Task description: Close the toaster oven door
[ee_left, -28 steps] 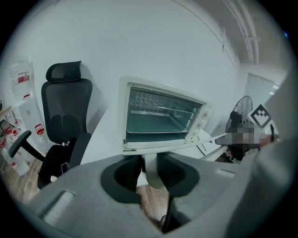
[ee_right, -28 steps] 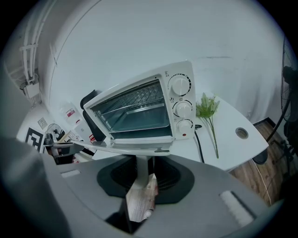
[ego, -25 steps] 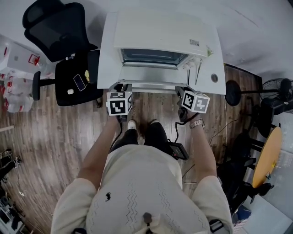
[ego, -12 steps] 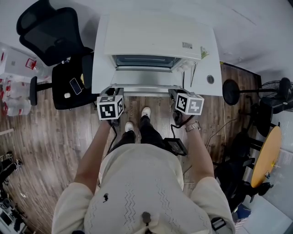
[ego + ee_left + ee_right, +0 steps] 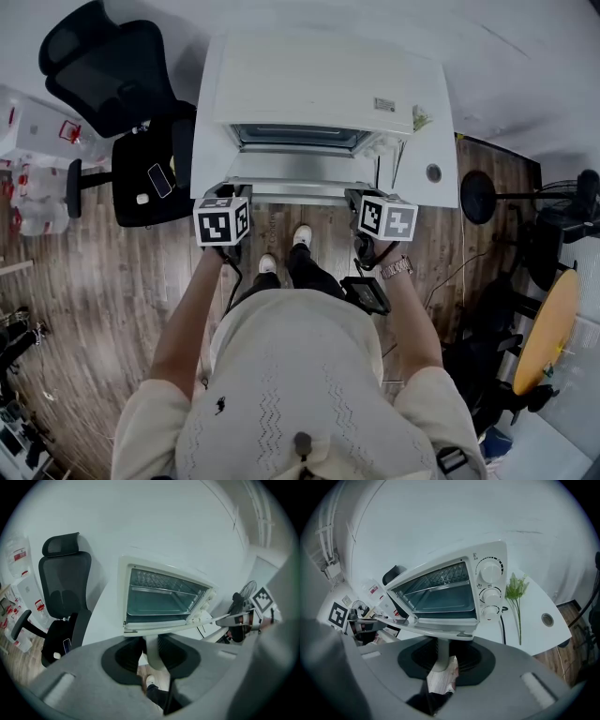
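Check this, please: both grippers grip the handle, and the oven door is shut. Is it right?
No. The door is open, folded down flat; the right gripper view shows it. The left gripper and the right gripper do grip the handle.

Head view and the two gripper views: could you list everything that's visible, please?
Toaster oven: one, white, on the table, door open.
Door handle: one, white, at the door's front edge.
Table: one, white, against the wall.
Sprig: one, green, on the table beside the oven's knobs.
Office chair: one, black, left of the table.
Phone: one, dark, on the chair seat.
Fan: one, black, right of the table.
Round table: one, yellow-brown, far right.
Floor: one, brown wood, under everything.
Wristwatch: one, silvery, on the right wrist.
Left gripper: one, grey, shut on the door handle.
Right gripper: one, grey, shut on the door handle.
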A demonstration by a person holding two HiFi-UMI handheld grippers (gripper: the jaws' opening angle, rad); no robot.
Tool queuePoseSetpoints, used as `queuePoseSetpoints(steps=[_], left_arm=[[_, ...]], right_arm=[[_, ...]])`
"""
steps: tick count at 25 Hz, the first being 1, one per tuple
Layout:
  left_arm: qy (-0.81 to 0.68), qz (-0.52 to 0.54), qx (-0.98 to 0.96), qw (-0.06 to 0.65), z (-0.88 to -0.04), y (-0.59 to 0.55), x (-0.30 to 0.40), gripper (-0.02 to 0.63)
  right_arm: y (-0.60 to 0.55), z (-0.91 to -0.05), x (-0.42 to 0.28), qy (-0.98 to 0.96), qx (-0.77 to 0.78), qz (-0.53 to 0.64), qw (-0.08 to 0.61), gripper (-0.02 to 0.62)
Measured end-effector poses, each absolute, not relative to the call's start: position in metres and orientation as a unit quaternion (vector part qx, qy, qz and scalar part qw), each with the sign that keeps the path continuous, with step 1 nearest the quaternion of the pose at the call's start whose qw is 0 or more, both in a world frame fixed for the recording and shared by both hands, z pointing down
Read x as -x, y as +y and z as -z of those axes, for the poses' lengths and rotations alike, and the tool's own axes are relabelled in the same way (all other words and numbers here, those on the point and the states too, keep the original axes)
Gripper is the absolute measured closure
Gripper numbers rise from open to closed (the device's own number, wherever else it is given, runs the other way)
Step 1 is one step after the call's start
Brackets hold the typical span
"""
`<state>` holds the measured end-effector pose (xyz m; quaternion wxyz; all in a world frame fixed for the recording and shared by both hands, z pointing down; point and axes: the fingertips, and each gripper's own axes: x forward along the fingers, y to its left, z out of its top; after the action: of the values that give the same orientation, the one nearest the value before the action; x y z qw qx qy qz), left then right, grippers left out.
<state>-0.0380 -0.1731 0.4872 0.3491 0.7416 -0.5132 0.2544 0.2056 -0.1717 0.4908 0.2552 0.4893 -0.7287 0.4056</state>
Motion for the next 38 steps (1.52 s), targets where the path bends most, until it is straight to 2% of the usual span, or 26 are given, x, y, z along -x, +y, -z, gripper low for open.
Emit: queuePoseSetpoints(steps=[33,34,36,38], left_arm=[[-0.507,-0.283,-0.722,0.375,-0.478,-0.191,0.038,0.505],[-0.507,-0.283,-0.723,0.375,-0.478,-0.192,0.038,0.505],[-0.507,-0.283,-0.722,0.376,-0.477,-0.193,0.037,0.505],[-0.505,-0.284,-0.721,0.379,-0.476,-0.193,0.038,0.505]], right_arm=[[-0.189,-0.482,-0.206,-0.701,-0.495,-0.423,0.29,0.49],[-0.189,-0.481,-0.206,-0.703,-0.496,-0.419,0.29,0.487],[-0.187,-0.477,-0.205,-0.709,-0.496,-0.409,0.291,0.431],[-0.186,-0.472,-0.205,-0.711,-0.499,-0.4,0.292,0.424]])
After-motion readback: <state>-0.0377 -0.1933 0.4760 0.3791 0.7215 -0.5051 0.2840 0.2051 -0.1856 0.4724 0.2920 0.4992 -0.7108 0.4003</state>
